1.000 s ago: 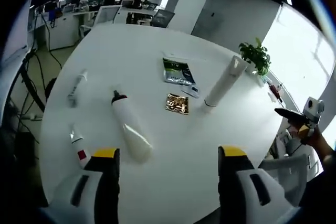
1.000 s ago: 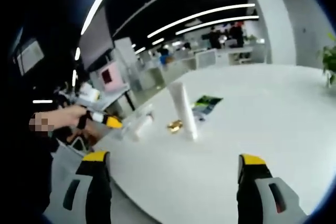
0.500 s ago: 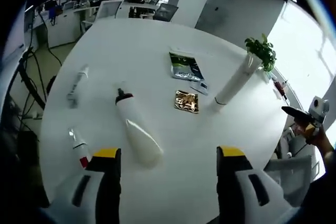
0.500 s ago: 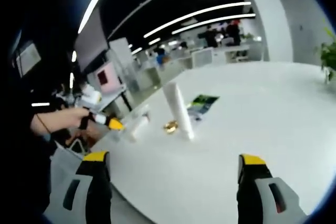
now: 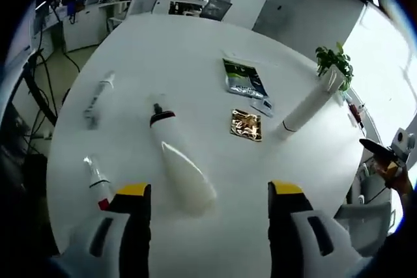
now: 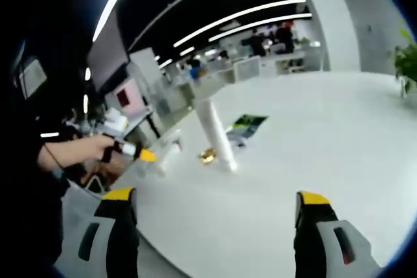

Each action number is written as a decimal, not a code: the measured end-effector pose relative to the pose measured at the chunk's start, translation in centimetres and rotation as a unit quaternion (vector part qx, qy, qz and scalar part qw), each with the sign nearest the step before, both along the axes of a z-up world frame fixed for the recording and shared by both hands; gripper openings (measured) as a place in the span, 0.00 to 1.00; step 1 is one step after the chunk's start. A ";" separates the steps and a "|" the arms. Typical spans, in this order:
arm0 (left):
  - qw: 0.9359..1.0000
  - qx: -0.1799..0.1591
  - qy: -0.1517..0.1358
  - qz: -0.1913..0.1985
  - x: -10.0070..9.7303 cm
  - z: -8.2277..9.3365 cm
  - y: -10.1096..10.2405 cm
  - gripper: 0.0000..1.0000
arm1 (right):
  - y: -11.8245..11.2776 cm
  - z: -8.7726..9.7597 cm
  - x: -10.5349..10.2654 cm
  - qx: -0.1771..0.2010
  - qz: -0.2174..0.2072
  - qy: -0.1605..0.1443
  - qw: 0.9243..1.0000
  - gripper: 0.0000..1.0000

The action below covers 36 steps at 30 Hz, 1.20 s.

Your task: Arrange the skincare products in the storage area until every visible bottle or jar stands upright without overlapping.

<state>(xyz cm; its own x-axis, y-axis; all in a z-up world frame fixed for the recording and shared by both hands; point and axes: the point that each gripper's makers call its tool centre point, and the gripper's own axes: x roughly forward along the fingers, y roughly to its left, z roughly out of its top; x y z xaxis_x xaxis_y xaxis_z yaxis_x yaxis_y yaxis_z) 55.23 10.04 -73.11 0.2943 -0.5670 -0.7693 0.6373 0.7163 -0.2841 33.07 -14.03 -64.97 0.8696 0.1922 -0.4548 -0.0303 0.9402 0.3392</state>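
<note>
On the round white tabletop (image 5: 163, 63), a large white squeeze tube with a black cap (image 5: 179, 164) lies flat on its side, its broad crimped end just ahead of the left tongs (image 5: 207, 193), whose two yellow-tipped jaws stand wide apart and hold nothing. Beyond that tube's cap, a slim clear-and-white tube (image 5: 98, 99) lies on its side near the tabletop's edge. Beside the big tube's broad end, a small white tube with a red label (image 5: 96, 183) also lies flat. To the other side of the big tube rests a crinkled gold foil sachet (image 5: 246, 125), then a dark green printed sachet (image 5: 242, 79) farther off. Past the gold sachet a tall white cylindrical tube (image 5: 313, 103) stands upright, with a green potted plant (image 5: 334, 60) behind it.

The right tongs (image 6: 212, 208) hover wide open and empty above the tabletop's near rim, well apart from the upright tube.
</note>
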 end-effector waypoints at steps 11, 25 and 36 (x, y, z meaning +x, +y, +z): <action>1.000 0.013 0.016 0.011 1.4 -1.2 -0.7 0.63 | -0.2 -1.0 0.1 0.009 -0.005 0.008 1.000 0.99; 0.999 0.038 0.025 0.026 3.7 -2.5 -1.3 0.56 | -0.5 -1.5 0.0 0.015 -0.013 0.015 1.000 0.98; 0.996 0.084 0.025 0.014 4.9 -3.7 -1.5 0.53 | -0.3 -1.8 0.4 0.019 -0.009 0.017 1.000 0.98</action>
<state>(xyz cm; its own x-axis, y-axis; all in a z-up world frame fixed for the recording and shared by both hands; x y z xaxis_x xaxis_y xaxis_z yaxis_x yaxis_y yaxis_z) 60.09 8.49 -76.78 0.2667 -0.4206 -0.8672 0.6042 0.7739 -0.1896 33.49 -14.30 -66.73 0.8568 0.1952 -0.4773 -0.0021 0.9269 0.3754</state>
